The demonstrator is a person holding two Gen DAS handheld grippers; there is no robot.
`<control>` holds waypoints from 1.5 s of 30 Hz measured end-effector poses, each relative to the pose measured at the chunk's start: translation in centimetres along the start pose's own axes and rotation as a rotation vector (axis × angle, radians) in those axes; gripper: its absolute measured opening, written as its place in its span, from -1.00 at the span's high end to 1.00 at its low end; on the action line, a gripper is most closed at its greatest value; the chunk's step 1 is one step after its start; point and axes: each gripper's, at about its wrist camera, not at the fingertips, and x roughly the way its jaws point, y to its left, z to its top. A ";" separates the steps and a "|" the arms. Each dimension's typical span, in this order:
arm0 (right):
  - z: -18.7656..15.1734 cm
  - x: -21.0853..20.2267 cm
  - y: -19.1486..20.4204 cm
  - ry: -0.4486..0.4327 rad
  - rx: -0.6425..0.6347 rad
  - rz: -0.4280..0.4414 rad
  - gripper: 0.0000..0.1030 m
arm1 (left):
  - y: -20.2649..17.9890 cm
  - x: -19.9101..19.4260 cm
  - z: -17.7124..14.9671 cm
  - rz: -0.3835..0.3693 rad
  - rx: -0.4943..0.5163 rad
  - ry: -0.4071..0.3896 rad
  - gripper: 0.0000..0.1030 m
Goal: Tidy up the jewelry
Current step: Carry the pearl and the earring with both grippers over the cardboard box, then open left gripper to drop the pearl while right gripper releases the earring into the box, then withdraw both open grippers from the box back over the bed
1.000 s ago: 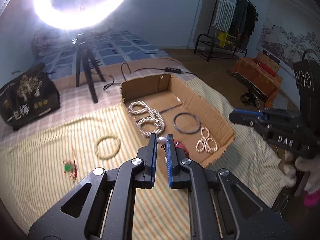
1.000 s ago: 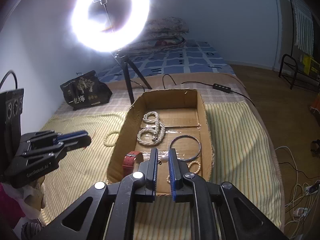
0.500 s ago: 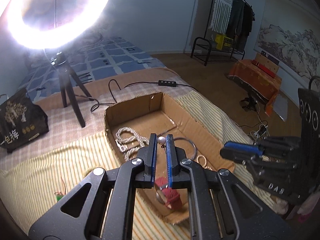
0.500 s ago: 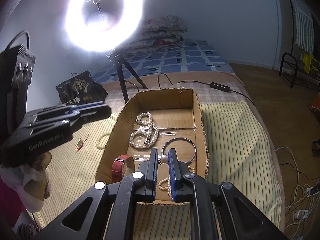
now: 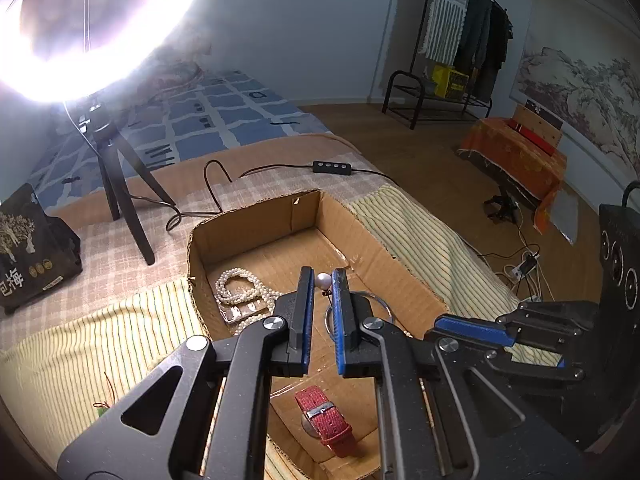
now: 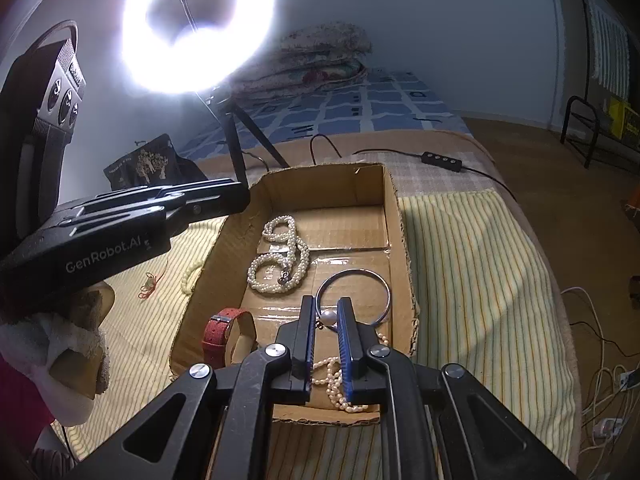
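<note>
My left gripper is shut on a pearl earring and holds it above the cardboard box. My right gripper is shut on another pearl earring over the box's near end. The box holds a pearl necklace, a metal bangle, a smaller pearl strand and a red-strap watch. The left gripper also shows at the left of the right wrist view, and the right gripper at the right of the left wrist view.
The box lies on a striped cloth on a bed. A pale bead bracelet and a red string charm lie on the cloth left of the box. A ring light on a tripod, a black bag and a cable switch stand behind.
My left gripper has swung right from over the cloth to above the box with its earring. My right gripper has moved slightly forward over the box's near end.
</note>
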 end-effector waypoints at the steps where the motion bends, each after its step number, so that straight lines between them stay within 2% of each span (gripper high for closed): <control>1: -0.1 0.1 0.0 0.002 -0.001 0.003 0.82 | 0.0 0.0 0.0 0.000 -0.001 0.001 0.87; 5: -0.1 0.4 0.2 0.005 -0.005 0.007 0.77 | 0.1 0.0 0.0 0.003 -0.003 -0.001 0.87; 7: -0.1 0.4 0.3 0.001 -0.006 0.007 0.57 | 0.2 -0.1 0.0 0.005 -0.004 -0.006 0.87; 12: -0.2 0.3 0.9 0.002 -0.030 0.002 0.37 | 0.3 -0.4 0.2 0.012 -0.008 -0.009 0.87; 13: -0.3 0.3 1.0 0.003 -0.034 0.000 0.22 | 0.3 -0.4 0.2 0.013 -0.009 -0.009 0.86; 15: -0.4 0.3 1.1 -0.001 -0.042 -0.011 -0.04 | 0.4 -0.6 0.2 0.016 -0.009 -0.009 0.73; 17: -0.4 0.1 1.2 -0.010 -0.045 -0.018 -0.15 | 0.3 -0.9 0.2 0.024 -0.008 -0.021 0.21; 20: -0.6 -0.1 1.3 -0.015 -0.043 -0.027 -0.40 | 0.4 -1.3 0.3 0.038 -0.002 -0.042 0.15; 21: -0.6 -0.1 1.3 -0.016 -0.044 -0.032 -0.54 | 0.4 -1.4 0.3 0.038 -0.003 -0.042 0.15; 25: -0.7 -0.4 1.6 -0.029 -0.050 -0.048 -0.71 | 0.6 -2.0 0.4 0.046 -0.007 -0.059 -0.17; 30: -0.6 -0.6 1.9 -0.039 -0.051 -0.073 -0.97 | 0.8 -2.6 0.6 0.054 -0.007 -0.074 -0.33; 35: -0.6 -1.0 2.2 -0.048 -0.049 -0.091 -0.99 | 1.0 -3.4 0.6 0.060 -0.005 -0.082 -0.39; 38: -0.6 -1.1 2.3 -0.045 -0.047 -0.094 -0.99 | 1.2 -3.9 0.5 0.062 -0.005 -0.090 -0.55; 45: -0.5 -1.6 2.8 -0.046 -0.047 -0.101 -0.99 | 1.4 -5.5 0.6 0.065 -0.005 -0.110 -0.56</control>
